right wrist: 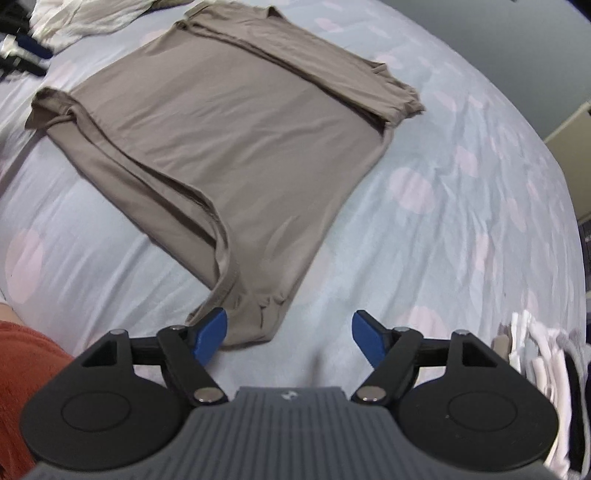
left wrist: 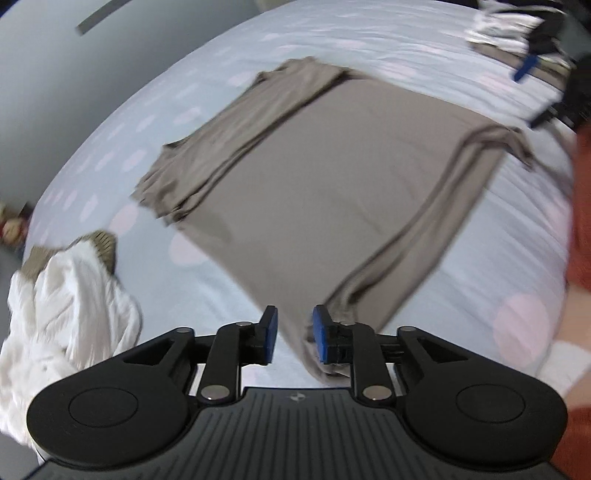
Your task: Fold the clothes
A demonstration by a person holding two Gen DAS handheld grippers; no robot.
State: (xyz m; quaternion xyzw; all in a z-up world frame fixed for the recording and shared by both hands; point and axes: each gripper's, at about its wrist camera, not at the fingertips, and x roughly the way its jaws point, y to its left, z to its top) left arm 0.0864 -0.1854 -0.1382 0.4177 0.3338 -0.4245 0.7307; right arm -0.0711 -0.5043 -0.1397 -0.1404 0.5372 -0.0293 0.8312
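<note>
A taupe shirt point(left wrist: 321, 173) lies flat on the bed with both sides folded inward; it also shows in the right wrist view point(right wrist: 240, 129). My left gripper point(left wrist: 294, 334) hovers over the shirt's near corner, its blue pads point(left wrist: 320, 334) a small gap apart with nothing between them. My right gripper point(right wrist: 288, 334) is wide open above the shirt's other near corner, its left pad point(right wrist: 210, 332) over the hem. The far right gripper point(left wrist: 526, 68) shows small in the left wrist view.
The bed has a pale blue sheet with pink dots point(right wrist: 443, 221). A white garment pile point(left wrist: 62, 310) lies at the left. Folded clothes point(right wrist: 546, 369) lie at the right. More clothes point(left wrist: 517, 26) lie at the far corner. A person's rust-orange sleeve point(left wrist: 581, 206) is at the edge.
</note>
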